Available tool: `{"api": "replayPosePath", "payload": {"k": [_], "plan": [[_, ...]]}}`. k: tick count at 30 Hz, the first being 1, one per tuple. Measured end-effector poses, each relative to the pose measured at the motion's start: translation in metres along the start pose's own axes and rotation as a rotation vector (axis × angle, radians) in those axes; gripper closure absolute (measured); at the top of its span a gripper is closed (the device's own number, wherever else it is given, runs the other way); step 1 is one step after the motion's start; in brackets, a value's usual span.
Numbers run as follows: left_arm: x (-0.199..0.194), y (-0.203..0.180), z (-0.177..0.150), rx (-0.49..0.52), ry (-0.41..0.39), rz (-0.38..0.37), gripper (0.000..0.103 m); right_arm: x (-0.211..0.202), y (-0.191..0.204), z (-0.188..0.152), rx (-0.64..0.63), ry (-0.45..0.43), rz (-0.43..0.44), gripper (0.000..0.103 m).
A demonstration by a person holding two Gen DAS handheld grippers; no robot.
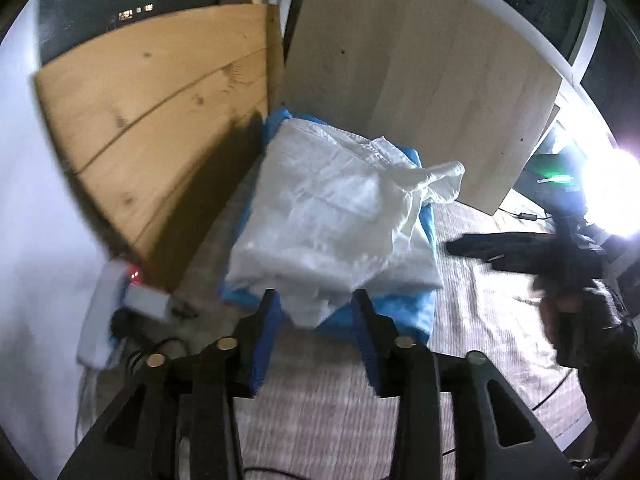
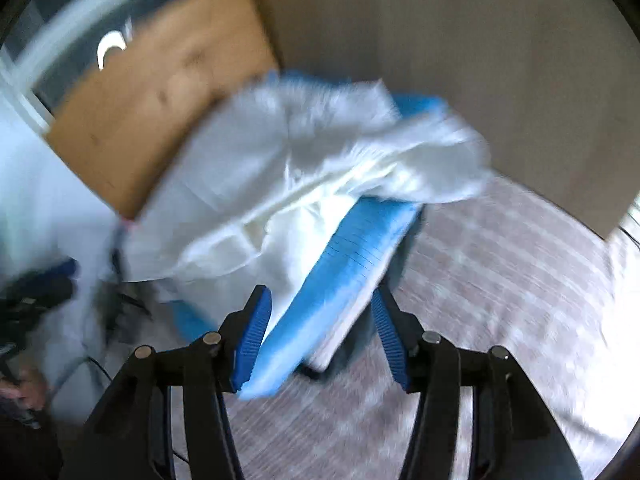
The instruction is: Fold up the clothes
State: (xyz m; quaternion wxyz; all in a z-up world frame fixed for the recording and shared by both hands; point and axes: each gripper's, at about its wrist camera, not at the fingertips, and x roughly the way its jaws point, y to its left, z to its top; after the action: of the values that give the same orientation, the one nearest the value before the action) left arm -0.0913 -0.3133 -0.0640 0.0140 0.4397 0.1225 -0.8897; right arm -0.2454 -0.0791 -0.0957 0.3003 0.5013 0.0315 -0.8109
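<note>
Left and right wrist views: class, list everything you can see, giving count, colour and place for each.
white garment: one, white, crumpled on top of the blue garment
blue garment: one, blue, folded under the white one
wooden boards: two, tan and pale, leaning behind the pile
striped cloth: one, grey, covering the surface
power strip: one, white, at left
left gripper: black, blue pads, open
right gripper: black, blue pads, open

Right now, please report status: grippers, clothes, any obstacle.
Left gripper open, at the white garment. Right gripper open, around the blue cloth edge. Wooden boards close behind the pile.
</note>
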Motion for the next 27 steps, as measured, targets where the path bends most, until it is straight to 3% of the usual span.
{"api": "replayPosePath", "payload": {"k": [1, 4, 8, 17, 27], "plan": [[-0.004, -0.001, -0.005, 0.006, -0.005, 0.013, 0.049, -0.016, 0.003, -0.012, 0.005, -0.023, -0.011, 0.05], [-0.017, -0.006, -0.017, 0.007, -0.012, 0.04, 0.046, -0.063, 0.01, -0.048, 0.019, -0.089, -0.044, 0.042], [-0.023, -0.018, -0.029, -0.021, 0.006, 0.011, 0.044, -0.1, 0.01, -0.087, 0.053, -0.116, -0.108, 0.042], [-0.022, -0.064, -0.048, 0.04, 0.062, 0.053, 0.04, -0.125, 0.013, -0.146, 0.156, -0.118, -0.207, 0.042], [-0.066, -0.074, -0.068, 0.031, 0.012, 0.019, 0.036, -0.149, 0.037, -0.181, 0.152, -0.163, -0.232, 0.042]]}}
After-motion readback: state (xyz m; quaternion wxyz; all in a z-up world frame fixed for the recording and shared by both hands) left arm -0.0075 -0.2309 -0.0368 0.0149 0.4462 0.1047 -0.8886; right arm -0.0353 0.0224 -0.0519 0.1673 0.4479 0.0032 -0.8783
